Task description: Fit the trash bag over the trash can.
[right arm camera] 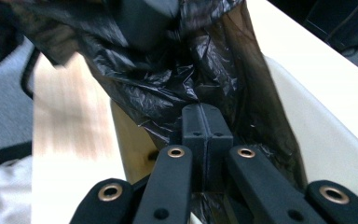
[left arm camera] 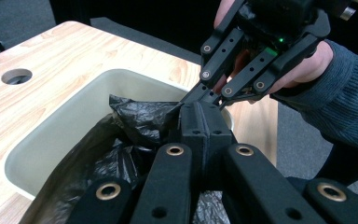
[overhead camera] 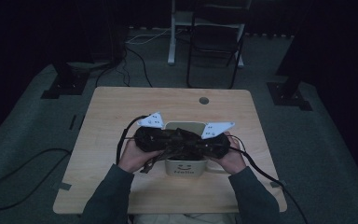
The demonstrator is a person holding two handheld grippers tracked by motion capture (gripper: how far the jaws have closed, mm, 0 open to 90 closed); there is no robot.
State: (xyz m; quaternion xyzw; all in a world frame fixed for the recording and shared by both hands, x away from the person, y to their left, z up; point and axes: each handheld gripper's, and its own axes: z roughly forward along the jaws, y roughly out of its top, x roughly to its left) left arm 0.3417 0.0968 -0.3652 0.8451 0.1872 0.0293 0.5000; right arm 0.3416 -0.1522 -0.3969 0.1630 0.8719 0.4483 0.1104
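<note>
Both grippers, left & right, have jaws pressed together, each pinching black bin bag film. Bag sits bunched in cream bin near desk front edge, mid-width. Risk: thin film tears or slips if hands pull apart w/ uneven tension; light bin could tip too.

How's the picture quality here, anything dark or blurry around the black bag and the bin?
High view: dim overall, so the black bag barely separates from both grippers. Left gripper view: brighter and sharp, with bag folds and cream bin clear. Right gripper view: motion blur smears the upper left and the wooden table; the jaws stay sharp.
</note>
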